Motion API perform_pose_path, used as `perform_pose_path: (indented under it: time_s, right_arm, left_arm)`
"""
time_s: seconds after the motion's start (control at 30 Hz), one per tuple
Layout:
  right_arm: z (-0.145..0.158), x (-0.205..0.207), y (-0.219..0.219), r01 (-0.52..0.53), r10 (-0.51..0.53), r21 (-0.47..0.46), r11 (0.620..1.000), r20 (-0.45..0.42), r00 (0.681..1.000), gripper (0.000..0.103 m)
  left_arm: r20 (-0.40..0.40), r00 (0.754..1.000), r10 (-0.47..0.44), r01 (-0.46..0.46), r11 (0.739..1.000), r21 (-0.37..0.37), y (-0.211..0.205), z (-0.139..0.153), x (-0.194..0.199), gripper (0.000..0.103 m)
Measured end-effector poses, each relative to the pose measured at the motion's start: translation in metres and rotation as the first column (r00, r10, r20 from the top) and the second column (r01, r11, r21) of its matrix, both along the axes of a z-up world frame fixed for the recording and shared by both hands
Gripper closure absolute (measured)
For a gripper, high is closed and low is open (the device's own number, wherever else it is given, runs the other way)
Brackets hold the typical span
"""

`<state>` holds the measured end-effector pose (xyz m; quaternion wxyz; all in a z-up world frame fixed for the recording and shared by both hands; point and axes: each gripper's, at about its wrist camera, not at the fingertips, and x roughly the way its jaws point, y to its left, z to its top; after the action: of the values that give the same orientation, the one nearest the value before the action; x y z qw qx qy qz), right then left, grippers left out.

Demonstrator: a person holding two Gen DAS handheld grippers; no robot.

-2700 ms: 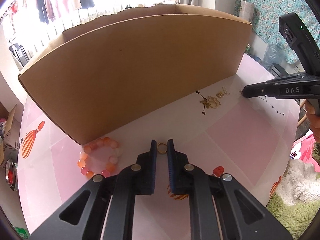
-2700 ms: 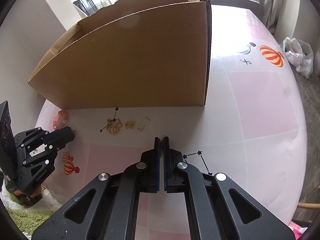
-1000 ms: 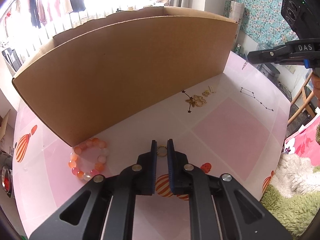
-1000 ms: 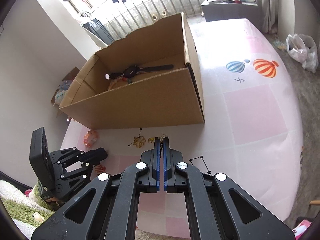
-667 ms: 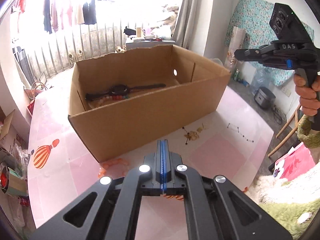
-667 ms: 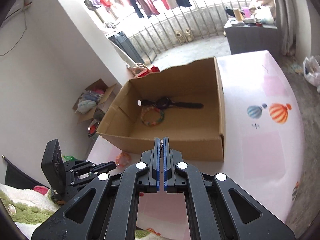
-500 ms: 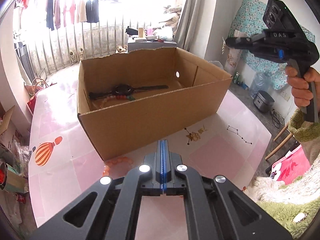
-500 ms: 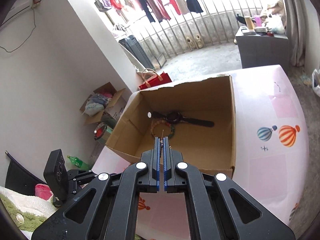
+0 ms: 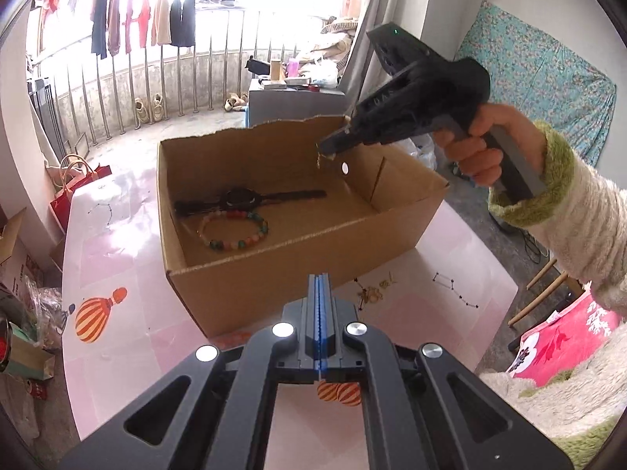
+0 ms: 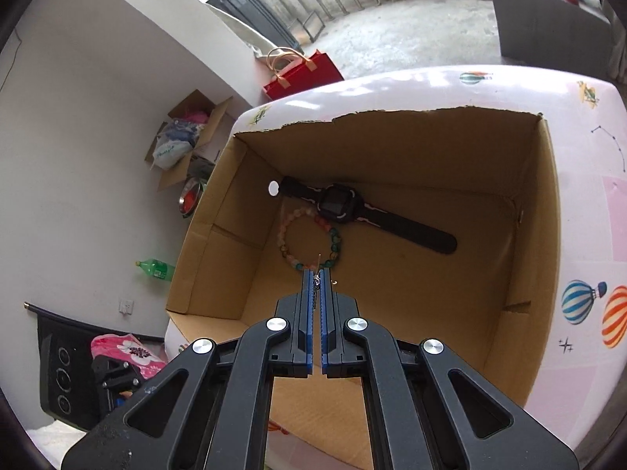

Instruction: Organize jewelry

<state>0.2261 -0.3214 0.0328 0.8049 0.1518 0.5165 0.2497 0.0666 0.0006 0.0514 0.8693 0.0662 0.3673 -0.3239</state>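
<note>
Right wrist view: the right claw (image 10: 316, 274), which a second ago hung over the bench (image 10: 584, 211), is now above the open cardboard box (image 10: 546, 203), pinching a small earring (image 10: 316, 279) ready to drop beside the watch (image 10: 345, 203) and beaded bracelet (image 10: 309, 241). The left claw (image 9: 320, 280) has pressed together and lifted; whether it holds the ring I cannot tell. Faint lettering on the right tool is unreadable.
</note>
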Motion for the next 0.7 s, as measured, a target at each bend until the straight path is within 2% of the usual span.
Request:
perform_pose_path:
  time_s: [0.13, 0.23, 0.33, 0.37, 0.4, 0.53, 0.7]
  right_arm:
    - [0.018, -0.027, -0.002, 0.003, -0.008, 0.076, 0.997, 0.068, 0.998, 0.102]
    - [0.032, -0.063, -0.011, 0.025, -0.041, 0.131, 0.991, 0.125, 0.991, 0.102]
    - [0.033, -0.100, -0.018, 0.041, -0.070, 0.183, 0.982, 0.150, 0.986, 0.102]
    - [0.032, -0.110, -0.019, 0.047, -0.076, 0.192, 0.980, 0.148, 0.986, 0.102]
    - [0.029, -0.119, -0.020, 0.052, -0.081, 0.196, 0.979, 0.144, 0.986, 0.102]
    - [0.017, -0.138, -0.024, 0.092, -0.112, 0.184, 0.979, 0.101, 0.989, 0.102]
    - [-0.001, -0.148, -0.027, 0.146, -0.166, 0.209, 0.967, 0.081, 0.983, 0.102]
  left_arm:
    - [-0.031, 1.000, -0.002, 0.004, 0.999, 0.041, 0.000, -0.027, -0.012, 0.102]
    - [-0.063, 0.998, -0.001, 0.006, 0.997, 0.081, -0.006, -0.057, -0.009, 0.090]
    - [-0.130, 0.991, -0.031, 0.045, 0.993, 0.111, -0.017, -0.084, 0.001, 0.088]
    - [-0.129, 0.991, -0.027, 0.045, 0.989, 0.143, -0.021, -0.091, 0.004, 0.088]
    - [-0.115, 0.993, -0.021, 0.040, 0.985, 0.167, -0.024, -0.094, 0.005, 0.087]
    - [-0.081, 0.997, 0.001, 0.013, 0.985, 0.172, -0.030, -0.101, 0.013, 0.085]
    - [-0.079, 0.997, -0.026, 0.041, 0.979, 0.202, -0.036, -0.100, 0.015, 0.085]
